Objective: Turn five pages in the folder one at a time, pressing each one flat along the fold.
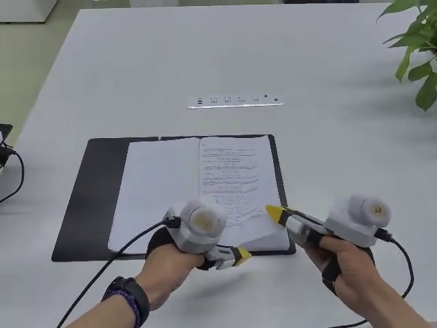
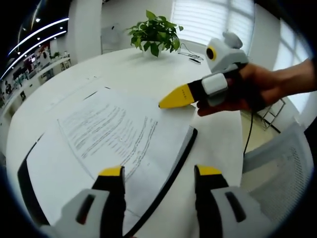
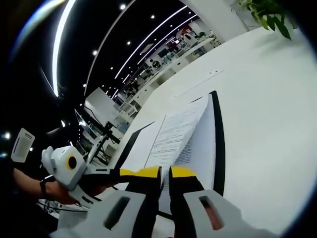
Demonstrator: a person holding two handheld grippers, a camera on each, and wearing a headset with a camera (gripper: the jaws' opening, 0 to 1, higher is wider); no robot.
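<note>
First, in the head view, a wide pale grey table (image 1: 328,75) carries the open black folder with white printed pages (image 1: 232,178) by its near edge; the print is too small to read. A silver socket strip (image 1: 235,101) lies beyond it, and a green leafy plant (image 1: 416,48) stands at the far right edge. In the left gripper view, bright window blinds (image 2: 218,17) show behind, and the left gripper (image 2: 161,173) holds its jaws wide over the folder's near corner. In the right gripper view, under ceiling light strips (image 3: 64,44), the right gripper (image 3: 162,172) has its jaws nearly together at the page edge.

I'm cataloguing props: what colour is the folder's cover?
Black; the folder cover shows best in the head view.
</note>
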